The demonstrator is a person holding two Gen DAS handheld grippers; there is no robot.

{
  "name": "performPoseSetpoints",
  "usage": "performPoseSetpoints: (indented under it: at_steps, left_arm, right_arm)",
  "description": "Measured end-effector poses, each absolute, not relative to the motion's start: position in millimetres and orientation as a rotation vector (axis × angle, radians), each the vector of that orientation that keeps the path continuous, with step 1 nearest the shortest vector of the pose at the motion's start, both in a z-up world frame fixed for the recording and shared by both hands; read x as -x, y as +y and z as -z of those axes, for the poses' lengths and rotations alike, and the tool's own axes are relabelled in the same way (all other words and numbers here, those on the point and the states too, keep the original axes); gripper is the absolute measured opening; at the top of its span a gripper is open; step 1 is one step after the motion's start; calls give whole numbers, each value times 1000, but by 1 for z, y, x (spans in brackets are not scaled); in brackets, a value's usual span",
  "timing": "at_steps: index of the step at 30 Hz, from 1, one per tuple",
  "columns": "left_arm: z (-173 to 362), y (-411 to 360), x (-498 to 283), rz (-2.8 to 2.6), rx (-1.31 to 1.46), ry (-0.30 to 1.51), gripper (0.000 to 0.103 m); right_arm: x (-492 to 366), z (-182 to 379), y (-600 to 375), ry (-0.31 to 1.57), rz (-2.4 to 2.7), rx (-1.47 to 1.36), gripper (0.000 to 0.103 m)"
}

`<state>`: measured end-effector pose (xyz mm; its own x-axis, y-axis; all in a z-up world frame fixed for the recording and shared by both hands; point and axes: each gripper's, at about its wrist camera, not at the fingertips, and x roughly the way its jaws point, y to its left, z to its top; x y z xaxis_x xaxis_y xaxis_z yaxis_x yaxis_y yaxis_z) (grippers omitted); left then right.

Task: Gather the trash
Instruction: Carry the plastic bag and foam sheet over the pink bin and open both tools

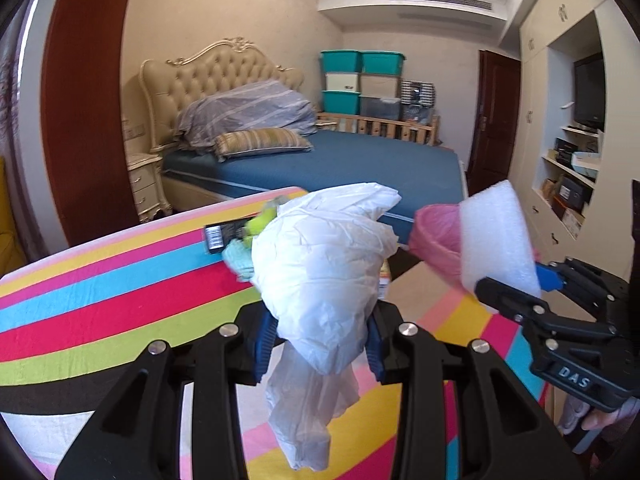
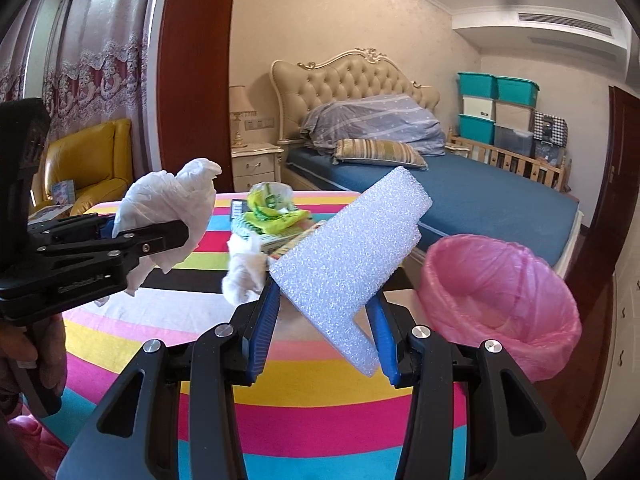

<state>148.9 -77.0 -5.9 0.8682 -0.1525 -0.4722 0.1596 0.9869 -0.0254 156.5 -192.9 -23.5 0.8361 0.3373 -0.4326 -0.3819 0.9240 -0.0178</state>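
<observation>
Bin point(image 2: 500, 300) right of table point(image 2: 320, 380) (bed point(image 2: 480, 200) behind)

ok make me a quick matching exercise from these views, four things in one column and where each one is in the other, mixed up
Things:
1. white foam block
2. crumpled white plastic bag
3. pink bin liner
4. yellow-green wrapper

Places:
A. lying on the striped tablecloth
B. held in the left gripper
C. lining the bin beside the table
D. held in the right gripper

Pairs: 1-D, 2-B, 3-C, 4-A
</observation>
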Motion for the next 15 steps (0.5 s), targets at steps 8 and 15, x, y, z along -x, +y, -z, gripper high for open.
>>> performPoseSetpoints:
  at_steps: [8, 15]
  left_arm:
    - [5, -104, -160, 247, -26, 509, 37]
    - [1, -138, -179, 347, -22, 527, 37]
  right_arm:
    - [-161, 22, -222, 430, -331, 103, 43]
    - [-167, 21, -248, 420, -293, 135, 43]
